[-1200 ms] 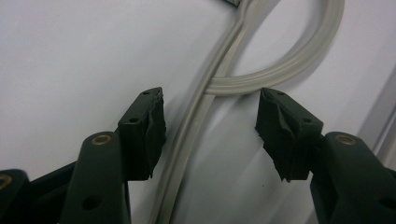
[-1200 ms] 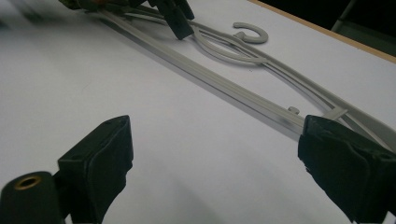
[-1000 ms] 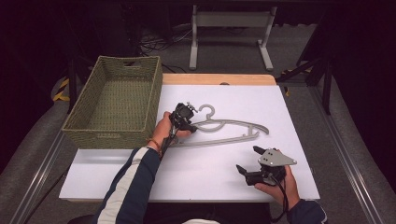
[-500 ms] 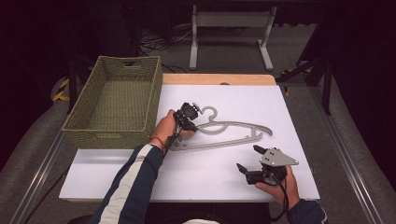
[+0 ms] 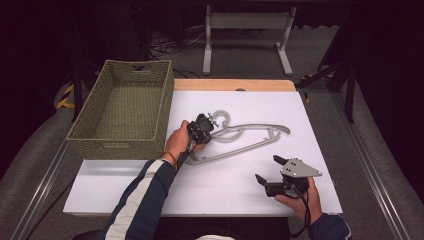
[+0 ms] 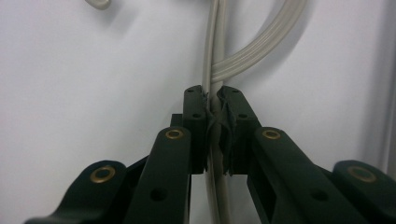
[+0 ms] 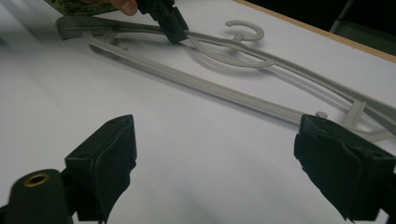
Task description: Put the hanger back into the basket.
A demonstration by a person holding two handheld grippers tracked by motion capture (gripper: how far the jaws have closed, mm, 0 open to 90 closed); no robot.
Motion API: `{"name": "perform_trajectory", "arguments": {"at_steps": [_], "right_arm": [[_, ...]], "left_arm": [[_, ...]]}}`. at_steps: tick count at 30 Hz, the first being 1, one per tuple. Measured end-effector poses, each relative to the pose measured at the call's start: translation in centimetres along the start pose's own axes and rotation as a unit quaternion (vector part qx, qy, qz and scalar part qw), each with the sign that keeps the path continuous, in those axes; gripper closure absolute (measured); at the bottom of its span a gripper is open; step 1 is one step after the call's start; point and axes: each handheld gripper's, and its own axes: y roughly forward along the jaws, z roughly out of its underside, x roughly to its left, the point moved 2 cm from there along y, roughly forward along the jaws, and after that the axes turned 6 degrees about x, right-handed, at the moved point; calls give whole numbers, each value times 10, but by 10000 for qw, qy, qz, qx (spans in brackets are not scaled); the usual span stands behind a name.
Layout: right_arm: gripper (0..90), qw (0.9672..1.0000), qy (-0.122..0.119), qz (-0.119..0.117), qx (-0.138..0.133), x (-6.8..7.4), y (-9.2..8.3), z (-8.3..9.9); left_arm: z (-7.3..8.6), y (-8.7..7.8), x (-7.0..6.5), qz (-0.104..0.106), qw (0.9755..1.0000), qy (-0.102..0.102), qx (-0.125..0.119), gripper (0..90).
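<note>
Left claw point(image 5: 209, 126) sits just left of centre in the high view, jaws having just been closing and now pinched on the thin upper bar of the grey hanger point(image 5: 250, 137); in the left claw view the pads point(image 6: 223, 121) press the bar from both sides, with the hanger's curved neck branching off toward the upper right. Hanger lies flat on the white bench point(image 5: 320, 125), middle of the frame, long axis running from lower left to upper right, hook point(image 5: 221, 116) at the top beside the claw. Grip point is near the hook end, so most of the hanger's length extends rightward, away from that claw. Right claw point(image 5: 269, 172) rests low right in the frame, jaws spread wide and holding nothing, well apart from the hanger; its own view shows the hanger point(image 7: 224, 86) ahead, crossing from upper left to right edge. Woven basket point(image 5: 120, 107) stands at the left, just beyond the left hand point(image 5: 177, 142). Judgement: left hand is plainly the nearer one; any lift would pivot about the hook end, so the far tip may sag or drag on the bench.
</note>
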Motion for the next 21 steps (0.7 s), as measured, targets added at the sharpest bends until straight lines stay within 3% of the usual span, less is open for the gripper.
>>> {"name": "perform_trajectory", "arguments": {"at_steps": [1, 2, 3, 6, 10, 13, 15, 17, 21], "right_arm": [[132, 10000, 1, -5, -8, 0, 0, 0], [132, 10000, 10, -14, 2, 0, 0, 0], [132, 10000, 10, -14, 2, 0, 0, 0], [132, 10000, -18, -20, 3, 0, 1, 1], [132, 10000, 12, -18, 1, 0, 1, 0], [132, 10000, 5, -6, -4, 0, 0, 0], [132, 10000, 1, 1, -5, 0, 0, 0], [132, 10000, -6, 10, -30, 0, 0, 0], [128, 9999, -43, 127, -98, 0, -1, 0]], "left_arm": [[0, 0, 0, 0, 10000, 0, 0, 822], [-2, -7, -1, -111, 9995, -30, -304, 822], [-2, -7, -1, -111, 9995, -30, -304, 822], [-5, -16, -4, -330, 9971, -112, -670, 822], [-5, -23, -4, -466, 9944, -147, -940, 823], [-5, -43, -2, -559, 9869, -301, -1481, 823], [-5, -46, -1, -522, 9859, -348, -1552, 823], [-5, -55, 0, -523, 9829, -394, -1722, 823], [-6, -65, 0, -462, 9809, -405, -1845, 823]]}}
